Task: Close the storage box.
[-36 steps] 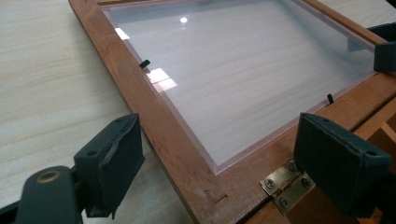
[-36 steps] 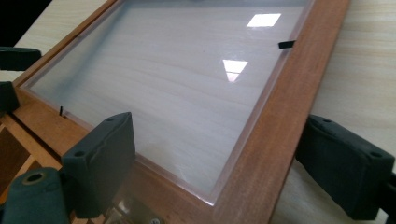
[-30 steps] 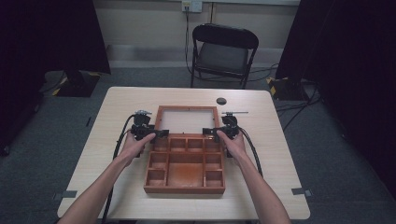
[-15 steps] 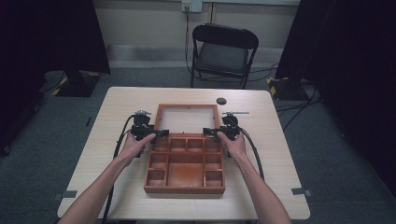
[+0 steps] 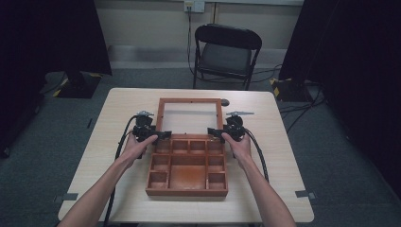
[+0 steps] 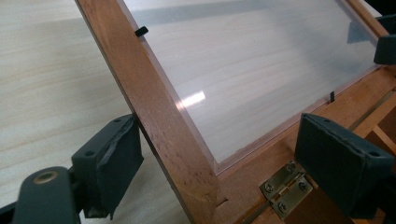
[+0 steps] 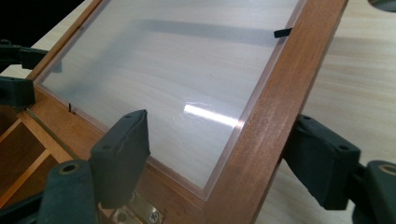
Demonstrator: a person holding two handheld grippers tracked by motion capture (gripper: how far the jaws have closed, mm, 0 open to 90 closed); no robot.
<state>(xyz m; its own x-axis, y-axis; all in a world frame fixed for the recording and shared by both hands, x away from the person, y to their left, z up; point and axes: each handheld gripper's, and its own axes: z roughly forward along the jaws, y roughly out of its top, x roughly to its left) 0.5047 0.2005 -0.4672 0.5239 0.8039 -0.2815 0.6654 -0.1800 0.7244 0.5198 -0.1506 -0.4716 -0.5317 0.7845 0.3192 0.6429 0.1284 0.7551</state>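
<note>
A brown wooden compartment box [image 5: 187, 191] sits mid-table. Its clear-paned lid [image 5: 189, 101] is swung open beyond it on brass hinges [image 6: 282, 189]. My left gripper [image 5: 163, 135] is open astride the lid's left rail [image 6: 163, 121] near the hinge; one pad meets the rail's outer side and the other stands well off. My right gripper [image 5: 213, 134] is open astride the right rail [image 7: 275, 98], one jaw by the outer side and one over the pane. Both sets of jaws have just been closing, with the rail between them. In their own views the left gripper [image 6: 224, 163] and right gripper [image 7: 224, 156] straddle wood.
A small black knob [image 5: 225, 102] lies at the lid's far right corner. The pale wooden table [image 5: 265, 189] has bare room on both sides of the box. A black folding chair [image 5: 227, 52] stands behind the table. Cables trail back from both grippers.
The lid's far edge shows farther up the picture than before and now reaches the black knob. Both hands have kept their places beside the hinge line.
</note>
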